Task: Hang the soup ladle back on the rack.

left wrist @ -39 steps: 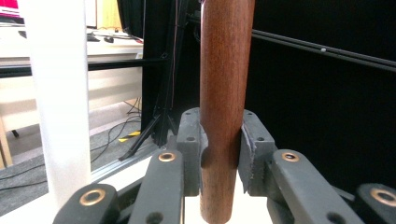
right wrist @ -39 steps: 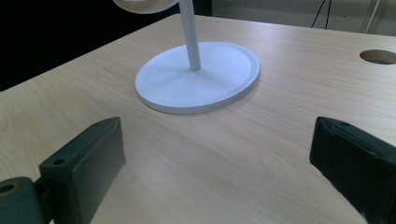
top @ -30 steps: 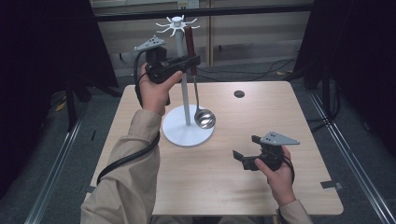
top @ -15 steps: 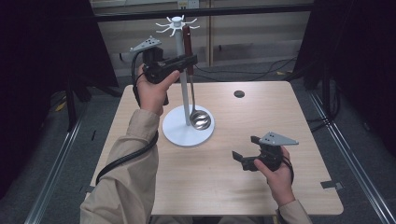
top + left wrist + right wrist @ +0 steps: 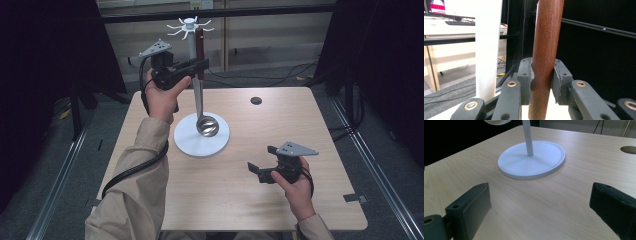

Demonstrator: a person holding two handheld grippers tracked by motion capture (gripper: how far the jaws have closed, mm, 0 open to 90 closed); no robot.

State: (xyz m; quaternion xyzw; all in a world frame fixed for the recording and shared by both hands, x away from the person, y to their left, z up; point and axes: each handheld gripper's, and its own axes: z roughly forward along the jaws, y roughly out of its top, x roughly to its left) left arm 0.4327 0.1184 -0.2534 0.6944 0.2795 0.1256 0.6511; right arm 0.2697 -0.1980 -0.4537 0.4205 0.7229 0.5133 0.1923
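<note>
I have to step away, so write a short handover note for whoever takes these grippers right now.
Left gripper: raised, shut on the ladle's wooden handle, beside the white rack pole.
Right gripper: open, low over the table, holding nothing.
Ladle: hangs upright, bowl just above the rack's round base.
Done: ladle gripped.
Left: probably hooking it onto the rack's top prongs; I can't tell whether it's hooked yet.

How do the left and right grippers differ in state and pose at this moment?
The left gripper is shut on the ladle's wooden handle; the right gripper is open and holds nothing. The left is raised beside the white stand; the right sits low over the table. Both are hand-held.
</note>
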